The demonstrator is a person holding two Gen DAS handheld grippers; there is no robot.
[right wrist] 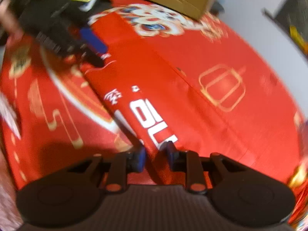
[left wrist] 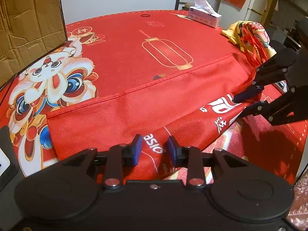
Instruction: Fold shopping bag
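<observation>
A red non-woven shopping bag (left wrist: 134, 111) with white lettering lies flat on the red printed tablecloth (left wrist: 125, 48), its near long edge folded up and over. My left gripper (left wrist: 154, 150) is shut on that folded edge at the bag's near end, red fabric filling the gap between its blue pads. My right gripper (left wrist: 244, 104) holds the same fold at the bag's right end. In the blurred right wrist view the lettered strip of the bag (right wrist: 146, 104) runs from the right gripper (right wrist: 156, 154) up to the left gripper (right wrist: 96, 52).
A cardboard box (left wrist: 28, 19) stands at the far left of the round table. A tissue box (left wrist: 204, 17) and a black hair tie (left wrist: 145, 15) sit at the back. A yellow bag with red cords (left wrist: 250, 36) lies at the right. The table edge (left wrist: 302, 134) is close on the right.
</observation>
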